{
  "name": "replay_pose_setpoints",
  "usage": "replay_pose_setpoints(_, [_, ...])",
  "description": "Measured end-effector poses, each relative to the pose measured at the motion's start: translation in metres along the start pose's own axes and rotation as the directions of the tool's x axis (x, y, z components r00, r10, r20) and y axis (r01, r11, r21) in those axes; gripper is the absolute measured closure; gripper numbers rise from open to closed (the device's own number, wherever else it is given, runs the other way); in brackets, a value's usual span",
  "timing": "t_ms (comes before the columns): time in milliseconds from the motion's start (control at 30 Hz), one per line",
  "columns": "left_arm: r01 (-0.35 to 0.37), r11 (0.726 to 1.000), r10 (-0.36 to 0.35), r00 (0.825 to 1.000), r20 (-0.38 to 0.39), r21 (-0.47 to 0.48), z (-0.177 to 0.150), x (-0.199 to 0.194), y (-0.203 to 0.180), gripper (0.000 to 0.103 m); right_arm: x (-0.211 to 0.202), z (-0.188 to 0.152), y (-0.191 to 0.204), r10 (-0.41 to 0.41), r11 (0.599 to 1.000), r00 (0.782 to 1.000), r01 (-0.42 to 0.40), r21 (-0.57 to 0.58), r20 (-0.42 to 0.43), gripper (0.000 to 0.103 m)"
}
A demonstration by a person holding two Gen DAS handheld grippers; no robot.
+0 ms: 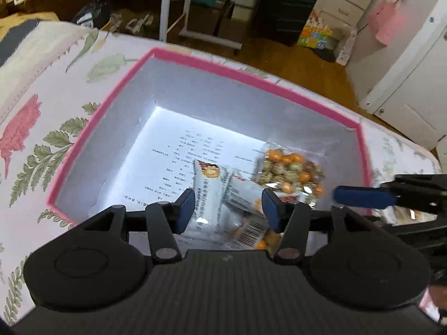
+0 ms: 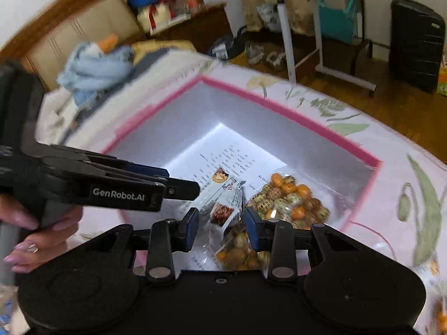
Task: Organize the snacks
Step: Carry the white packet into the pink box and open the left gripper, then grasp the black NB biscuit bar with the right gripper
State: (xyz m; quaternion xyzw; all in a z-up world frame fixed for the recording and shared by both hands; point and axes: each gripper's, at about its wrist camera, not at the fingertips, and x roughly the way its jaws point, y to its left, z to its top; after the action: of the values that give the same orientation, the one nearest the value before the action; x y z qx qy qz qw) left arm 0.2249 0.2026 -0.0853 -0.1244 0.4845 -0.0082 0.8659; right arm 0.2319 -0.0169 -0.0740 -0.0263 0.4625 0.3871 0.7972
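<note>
Box (image 1: pixel 111 128) sits on the bedspread (image 1: pixel 42 106). In the box: a printed sheet (image 1: pixel 178 162) on the floor, with two wrapped bars (image 1: pixel 206 192) on it near centre. A clear bag of round snacks (image 1: pixel 290 170) lies at 3 o'clock of the bars, touching them. Left gripper (image 1: pixel 227 208) is above the bars; right gripper (image 2: pixel 222 224) at its 3 o'clock. Suitcase (image 1: pixel 285 5) stands on the floor at 12 o'clock, behind the bed.

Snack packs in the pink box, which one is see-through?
The clear bag of orange and speckled round candies, lying toward the box's right wall. The white printed wrapper beside it is opaque.
</note>
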Motion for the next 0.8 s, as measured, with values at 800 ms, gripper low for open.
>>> replay_pose_setpoints(800, [0.260,0.927,-0.237,0.965,-0.117,0.269,-0.096,-0.049,-0.171,0.048,-0.144,-0.146,-0.023,-0.199,0.979,0.974,0.195,0.055,0.106,0.050])
